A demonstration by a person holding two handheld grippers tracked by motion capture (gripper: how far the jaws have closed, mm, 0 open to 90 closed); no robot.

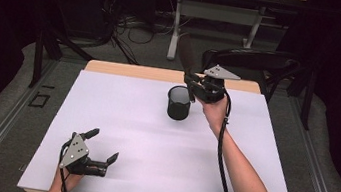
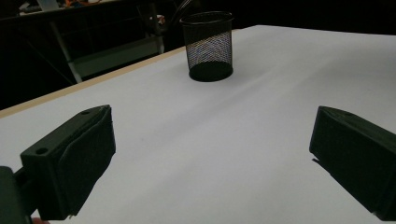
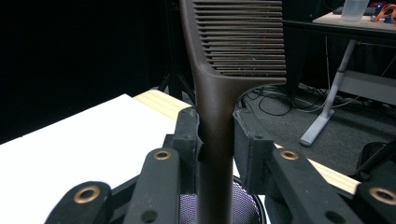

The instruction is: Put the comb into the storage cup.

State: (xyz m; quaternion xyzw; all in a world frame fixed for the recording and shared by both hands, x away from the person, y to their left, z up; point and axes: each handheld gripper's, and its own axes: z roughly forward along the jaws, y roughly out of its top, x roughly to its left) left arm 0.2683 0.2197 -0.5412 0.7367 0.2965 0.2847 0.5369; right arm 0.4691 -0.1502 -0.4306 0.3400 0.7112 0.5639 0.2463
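Observation:
A black mesh cup stands upright on the white table cover, toward the far middle. My right gripper is shut on a dark brown comb, held above the cup's far right rim with its teeth end pointing up and away. In the right gripper view the comb's handle runs down between the jaws toward the cup's mouth. My left gripper rests open near the table's front left, with nothing between its fingers. The mesh cup is far ahead of it.
A light wooden table edge shows beyond the white cover. Behind it are a black chair, a white desk frame and cables on the floor. Broad bare cover lies between the two grippers.

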